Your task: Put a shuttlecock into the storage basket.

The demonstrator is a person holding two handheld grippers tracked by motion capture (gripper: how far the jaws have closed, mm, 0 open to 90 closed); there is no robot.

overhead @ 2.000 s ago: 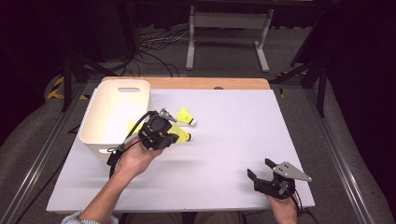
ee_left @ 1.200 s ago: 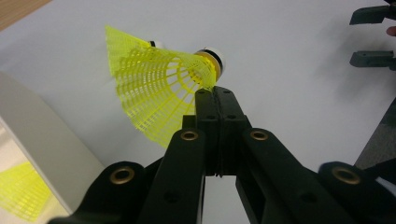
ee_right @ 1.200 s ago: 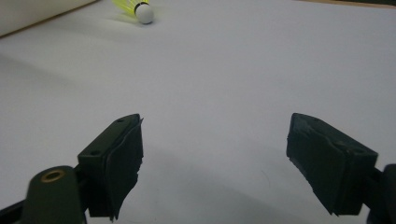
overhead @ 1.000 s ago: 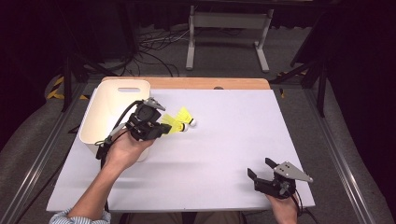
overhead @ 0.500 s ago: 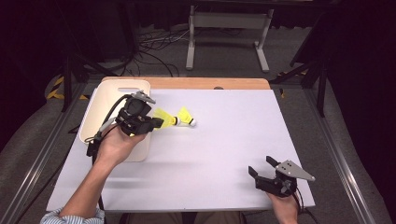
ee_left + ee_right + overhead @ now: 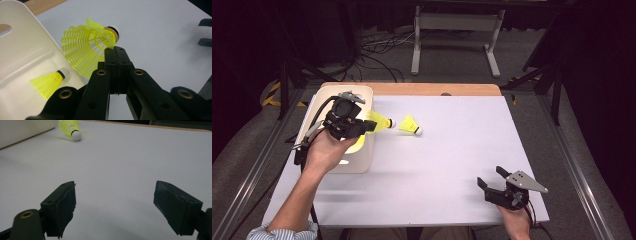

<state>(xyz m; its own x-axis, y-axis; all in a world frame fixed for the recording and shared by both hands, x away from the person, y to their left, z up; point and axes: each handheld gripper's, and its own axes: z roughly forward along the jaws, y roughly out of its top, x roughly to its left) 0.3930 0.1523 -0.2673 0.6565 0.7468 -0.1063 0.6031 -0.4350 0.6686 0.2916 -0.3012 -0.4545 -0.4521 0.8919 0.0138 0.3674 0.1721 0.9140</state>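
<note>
One shuttlecock (image 6: 48, 82) already lies in the white bin (image 6: 362, 162). Left gripper (image 6: 366, 126) fingers pinch a second shuttlecock (image 6: 86, 48) by its skirt, at the bin's rim (not yet released). Third shuttlecock (image 6: 410, 124) remains on the desk (image 6: 452, 150). Right gripper (image 6: 493, 181) idle, fingers spread.

Yellow shuttlecock (image 6: 85, 51), cream bin (image 6: 362, 155), black tongs (image 6: 116, 53)

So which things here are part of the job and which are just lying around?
In the job:
- held shuttlecock
- shuttlecock on the table
- shuttlecock in the tub
- white tub
- left gripper

Lying about:
- right gripper, jaws open
- metal stand
- floor cables
</note>
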